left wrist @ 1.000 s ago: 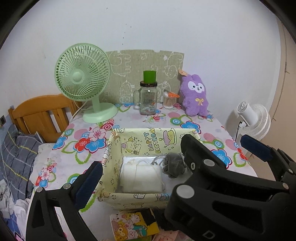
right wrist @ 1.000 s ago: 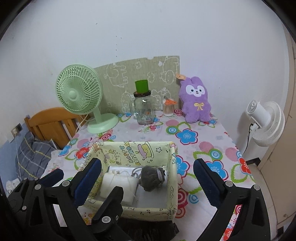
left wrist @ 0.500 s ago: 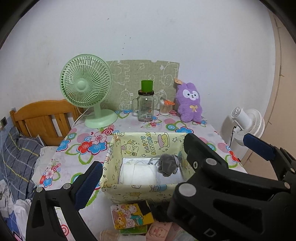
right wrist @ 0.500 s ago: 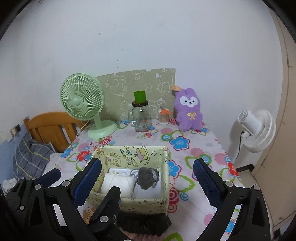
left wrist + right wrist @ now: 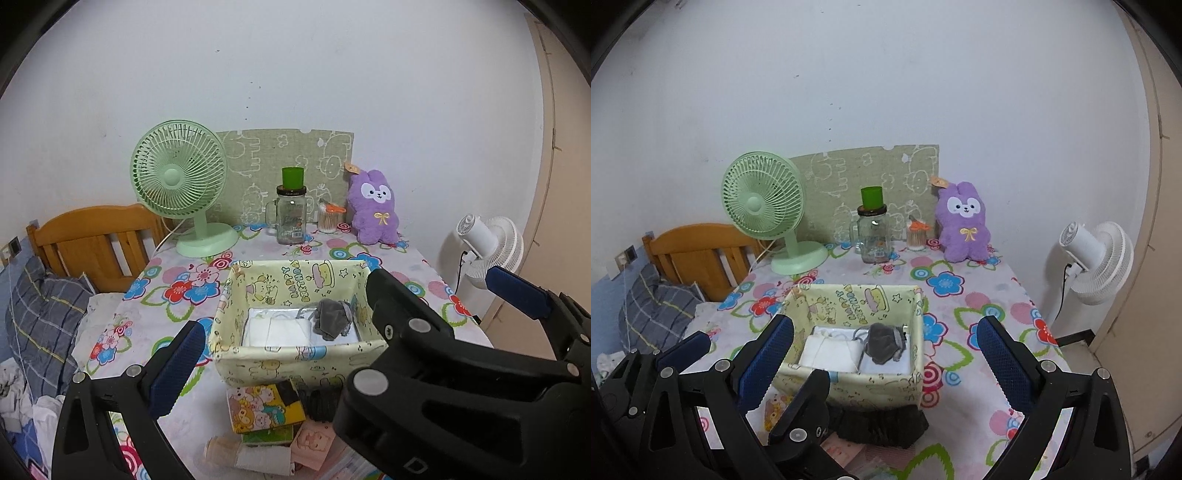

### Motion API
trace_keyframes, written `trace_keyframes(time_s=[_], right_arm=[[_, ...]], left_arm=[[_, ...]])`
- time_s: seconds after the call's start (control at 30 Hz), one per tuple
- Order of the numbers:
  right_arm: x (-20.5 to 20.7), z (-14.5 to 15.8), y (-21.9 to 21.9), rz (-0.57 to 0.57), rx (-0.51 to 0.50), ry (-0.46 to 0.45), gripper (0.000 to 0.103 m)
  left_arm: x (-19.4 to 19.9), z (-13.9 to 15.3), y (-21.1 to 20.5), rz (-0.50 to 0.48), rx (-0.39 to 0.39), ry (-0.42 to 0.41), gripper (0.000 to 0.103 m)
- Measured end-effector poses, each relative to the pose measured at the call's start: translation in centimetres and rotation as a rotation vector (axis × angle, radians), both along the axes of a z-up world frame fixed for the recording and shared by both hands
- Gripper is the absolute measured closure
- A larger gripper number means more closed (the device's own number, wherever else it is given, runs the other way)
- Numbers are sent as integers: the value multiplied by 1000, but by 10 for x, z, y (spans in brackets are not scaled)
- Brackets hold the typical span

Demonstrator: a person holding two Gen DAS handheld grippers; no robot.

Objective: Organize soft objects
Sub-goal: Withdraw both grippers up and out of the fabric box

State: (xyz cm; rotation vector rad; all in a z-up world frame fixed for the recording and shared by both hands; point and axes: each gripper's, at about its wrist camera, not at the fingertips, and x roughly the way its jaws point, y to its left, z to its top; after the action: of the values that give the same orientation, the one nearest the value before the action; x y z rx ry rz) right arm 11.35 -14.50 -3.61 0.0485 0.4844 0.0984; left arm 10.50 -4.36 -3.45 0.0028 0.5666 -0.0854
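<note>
Grey cloth (image 5: 330, 322) in box (image 5: 295, 363), both hand-held grippers apart.

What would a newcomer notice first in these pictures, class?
The yellow box mid-table, holding white cloth and a grey sock. Behind it, a green fan stands rear left and a purple plush rear right by the wall. Both open grippers, left and right, frame the box.

Green fan (image 5: 179, 184), glass jar (image 5: 291, 218) — white fan (image 5: 489, 247) beyond.
</note>
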Motion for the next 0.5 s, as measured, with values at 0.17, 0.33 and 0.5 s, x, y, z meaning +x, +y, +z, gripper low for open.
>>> trace_keyframes(time_s=[0.17, 0.33, 0.5], right_arm=[[-9, -6, 1, 8, 4, 10, 2], [-18, -17, 4, 16, -2, 16, 2], [-25, -32, 6, 19, -4, 23, 2]], left_arm=[[-9, -7, 0, -14, -13, 10, 0], [-15, -18, 0, -26, -14, 21, 1], [-23, -31, 1, -31, -8, 17, 1]])
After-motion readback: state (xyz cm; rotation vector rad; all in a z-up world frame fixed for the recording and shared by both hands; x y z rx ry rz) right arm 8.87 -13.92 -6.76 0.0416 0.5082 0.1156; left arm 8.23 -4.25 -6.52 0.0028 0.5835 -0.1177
